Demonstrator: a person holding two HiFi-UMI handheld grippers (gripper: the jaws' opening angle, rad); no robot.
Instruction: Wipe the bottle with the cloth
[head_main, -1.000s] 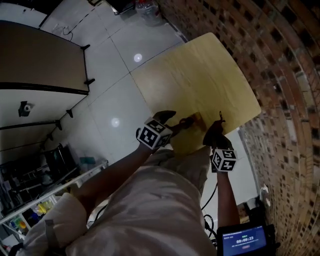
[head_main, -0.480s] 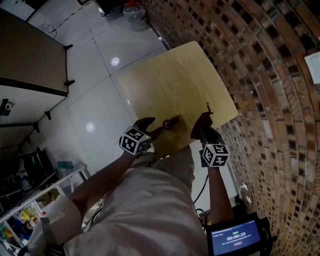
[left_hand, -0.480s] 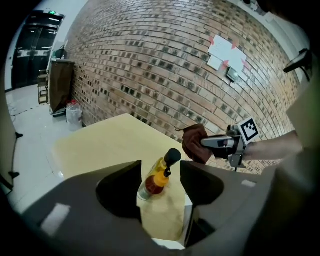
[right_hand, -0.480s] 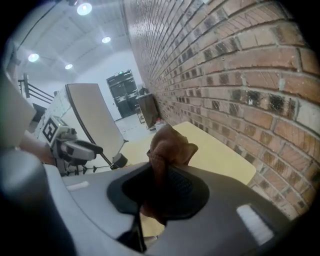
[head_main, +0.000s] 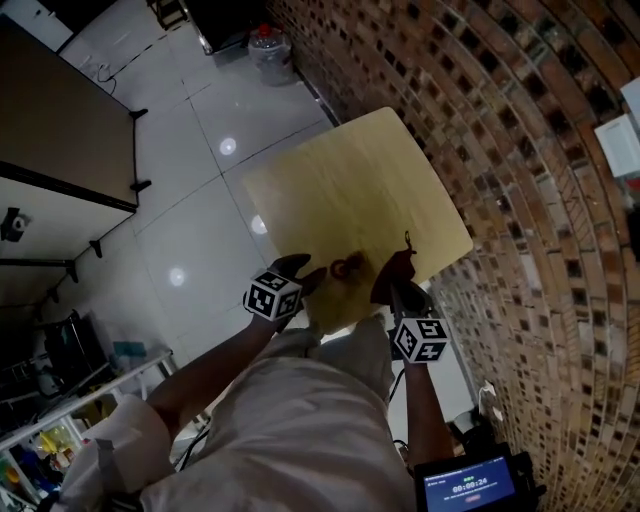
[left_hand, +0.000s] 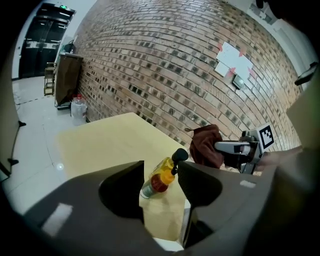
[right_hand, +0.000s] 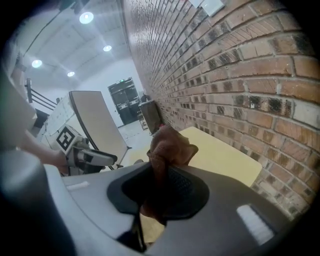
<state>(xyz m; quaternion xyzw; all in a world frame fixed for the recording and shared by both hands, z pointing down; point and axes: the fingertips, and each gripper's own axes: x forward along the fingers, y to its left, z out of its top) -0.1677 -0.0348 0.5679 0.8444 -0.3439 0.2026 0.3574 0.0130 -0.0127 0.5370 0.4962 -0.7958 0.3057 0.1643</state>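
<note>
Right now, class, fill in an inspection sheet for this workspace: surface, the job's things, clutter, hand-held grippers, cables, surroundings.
Surface: pale yellow wooden table, standing against the wall.
Job's things: black-capped, red-labelled yellow plastic bottle lies on its side near the table's near edge; dark brown fabric cloth is bunched up, off the table.
Clutter: nothing seen on the table.
Grippers: left hand-held gripper has its jaws apart; they have just been closing, with the bottle at the mouth of the gap and the pads not on it. Right hand-held gripper is shut on the cloth.
Cables: a thin dark cable seems to hang below the right hand-held gripper.
Surroundings: red-brown brick wall; glossy white tiled floor.
</note>
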